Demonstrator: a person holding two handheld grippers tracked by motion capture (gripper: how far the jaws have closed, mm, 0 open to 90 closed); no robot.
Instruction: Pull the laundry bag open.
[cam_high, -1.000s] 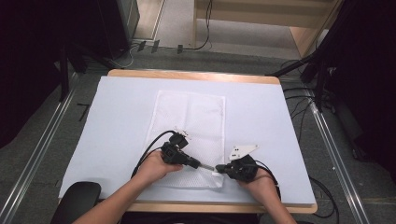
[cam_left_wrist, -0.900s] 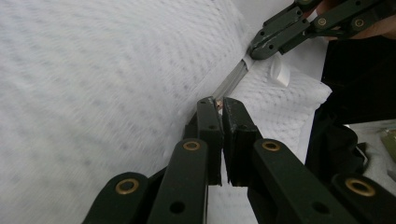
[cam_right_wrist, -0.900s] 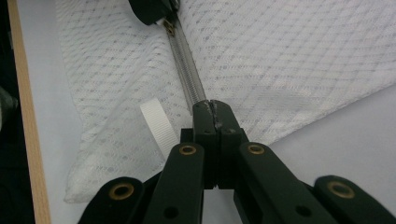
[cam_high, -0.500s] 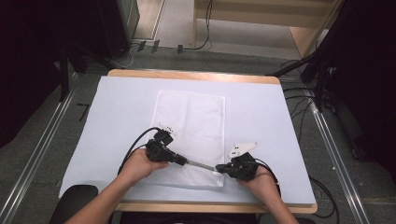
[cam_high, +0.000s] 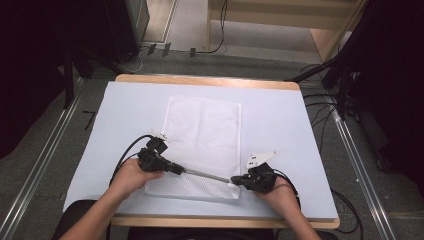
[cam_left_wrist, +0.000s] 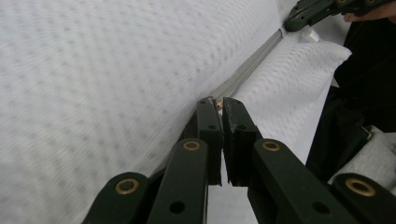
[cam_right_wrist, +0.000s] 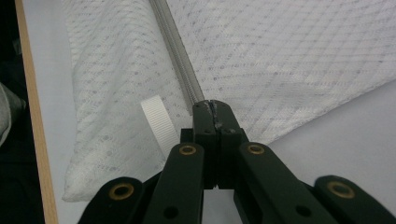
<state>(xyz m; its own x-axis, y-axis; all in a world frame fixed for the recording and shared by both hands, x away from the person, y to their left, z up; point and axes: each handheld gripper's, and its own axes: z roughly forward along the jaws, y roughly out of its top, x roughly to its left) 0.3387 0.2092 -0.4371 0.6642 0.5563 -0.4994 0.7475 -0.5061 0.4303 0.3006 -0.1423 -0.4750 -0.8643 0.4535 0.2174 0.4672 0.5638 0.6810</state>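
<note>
White mesh laundry bag (cam_high: 202, 145), flat on the pale blue table cover (cam_high: 280, 120), is laid with its zipped edge nearest the person; its far edge is turned toward the wooden table rim (cam_high: 205, 80).

Left gripper (cam_high: 176, 169), held in the left hand (cam_high: 131, 175): placed over the near left part of the bag, jaws pointed toward the right. In the left gripper view (cam_left_wrist: 219, 105) the jaws are seen closed almost fully, with a small brass-coloured piece, taken to be the zipper pull (cam_left_wrist: 218, 105), pinched between the tips. A black cable (cam_high: 125, 155) is looped from the gripper's rear across the cover.

Zipper (cam_high: 207, 175): a grey strip is stretched taut between the two grippers along the bag's near edge. In the left gripper view it is seen running from the jaw tips toward the far gripper (cam_left_wrist: 308, 11).

Right gripper (cam_high: 235, 180), held in the right hand (cam_high: 280, 192): placed at the bag's near right corner, jaws pointed left. In the right gripper view (cam_right_wrist: 211, 105) the jaws are seen pressed fully together on the end of the zipper tape (cam_right_wrist: 180, 60). A white ribbed hanging loop (cam_right_wrist: 159, 121) is seen just beside the jaws, lying on the mesh.
</note>
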